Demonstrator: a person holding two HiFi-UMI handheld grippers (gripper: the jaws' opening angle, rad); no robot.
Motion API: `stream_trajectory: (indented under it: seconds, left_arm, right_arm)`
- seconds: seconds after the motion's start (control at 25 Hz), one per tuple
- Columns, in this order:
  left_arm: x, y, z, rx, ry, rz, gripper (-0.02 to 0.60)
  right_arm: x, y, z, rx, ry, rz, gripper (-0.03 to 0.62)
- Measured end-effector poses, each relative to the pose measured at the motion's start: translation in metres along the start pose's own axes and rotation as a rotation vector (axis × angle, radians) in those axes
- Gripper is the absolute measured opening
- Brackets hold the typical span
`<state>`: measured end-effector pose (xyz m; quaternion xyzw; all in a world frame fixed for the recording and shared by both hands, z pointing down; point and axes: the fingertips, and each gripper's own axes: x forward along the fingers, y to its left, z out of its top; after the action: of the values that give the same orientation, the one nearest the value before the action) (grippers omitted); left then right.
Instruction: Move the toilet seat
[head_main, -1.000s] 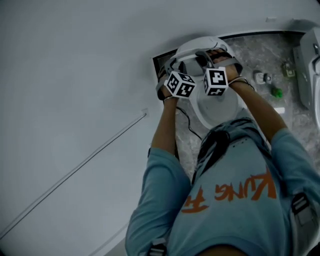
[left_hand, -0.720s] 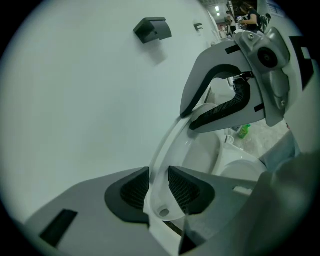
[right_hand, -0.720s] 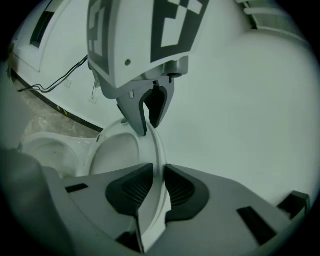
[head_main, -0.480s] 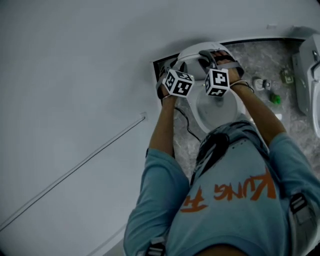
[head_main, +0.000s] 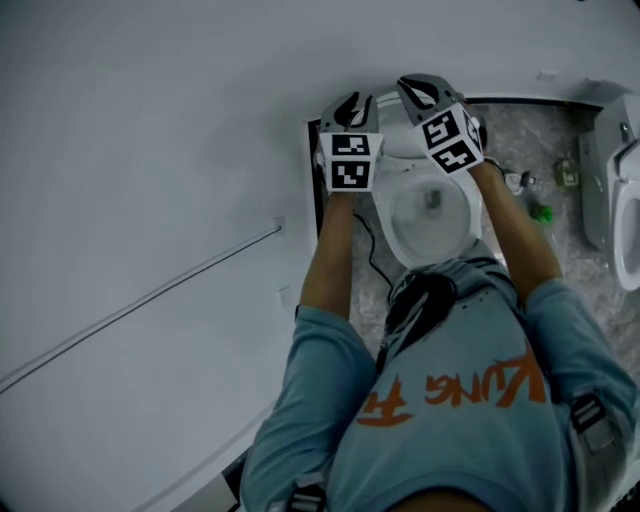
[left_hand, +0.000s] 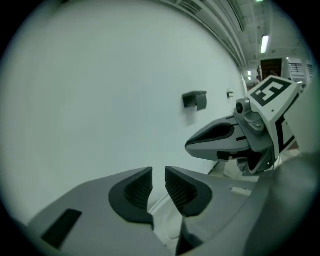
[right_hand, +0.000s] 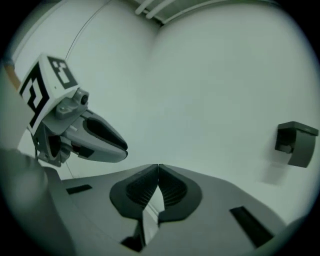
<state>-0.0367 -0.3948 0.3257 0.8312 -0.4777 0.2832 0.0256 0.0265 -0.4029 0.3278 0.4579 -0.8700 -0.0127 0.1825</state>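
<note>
White wall (head_main: 150, 150) fills the left of the head view, and grey stone floor (head_main: 520, 130) shows at the upper right. A toilet bowl (head_main: 385, 225) stands on that floor against the wall, its inside uncovered. A few small things lie beside it, among them a green one (head_main: 541, 212), and a second white fixture (head_main: 625, 210) sits at the right edge. The person's arms, in a teal shirt (head_main: 450, 400), reach over the bowl.

The seat (head_main: 395, 130) is at the back of the bowl, between the two grippers, and looks lifted clear of the rim. How steeply it stands cannot be made out.

The left gripper (left_hand: 158, 174) has just been closing, yet its jaws are still slightly parted and bare wall shows through the slit between the pads. A white edge appears lower down between the jaw bases, below the pads, which do not press on it.

The right gripper (right_hand: 158, 171) is clenched, its tips meeting. A pale sliver shows in the wedge under the tips; what it is cannot be told.

Each gripper view shows the other gripper close alongside and a dark bracket (right_hand: 295, 142) fixed on the wall.
</note>
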Motion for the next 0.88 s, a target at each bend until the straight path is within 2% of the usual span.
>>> stream_trajectory:
  seconds: [0.12, 0.24, 0.4, 0.52, 0.6, 0.76, 0.88]
  left_arm:
    - [-0.038, 0.017, 0.028, -0.108, -0.147, 0.071, 0.026]
    - [-0.081, 0.031, 0.038, -0.196, -0.263, 0.099, 0.007]
    - [-0.141, 0.035, 0.009, -0.376, -0.327, 0.079, 0.002]
    - [-0.173, 0.027, 0.001, -0.491, -0.384, 0.080, 0.002]
    - [-0.189, 0.017, 0.003, -0.489, -0.409, 0.074, 0.002]
    - [-0.214, -0.006, 0.005, -0.372, -0.431, 0.034, 0.002]
    - [-0.223, -0.007, 0.003, -0.361, -0.448, 0.032, 0.002]
  right_arm:
    - [-0.020, 0.002, 0.035, 0.076, -0.067, -0.025, -0.002]
    - [-0.042, 0.017, 0.064, 0.151, -0.113, -0.056, -0.003]
    - [-0.085, 0.061, 0.087, 0.307, -0.186, -0.064, -0.003]
    - [-0.119, 0.075, 0.093, 0.301, -0.170, -0.118, -0.003]
    - [-0.139, 0.082, 0.092, 0.304, -0.163, -0.153, -0.003]
    - [-0.165, 0.096, 0.083, 0.311, -0.154, -0.186, -0.003]
    - [-0.176, 0.094, 0.083, 0.299, -0.158, -0.214, -0.003]
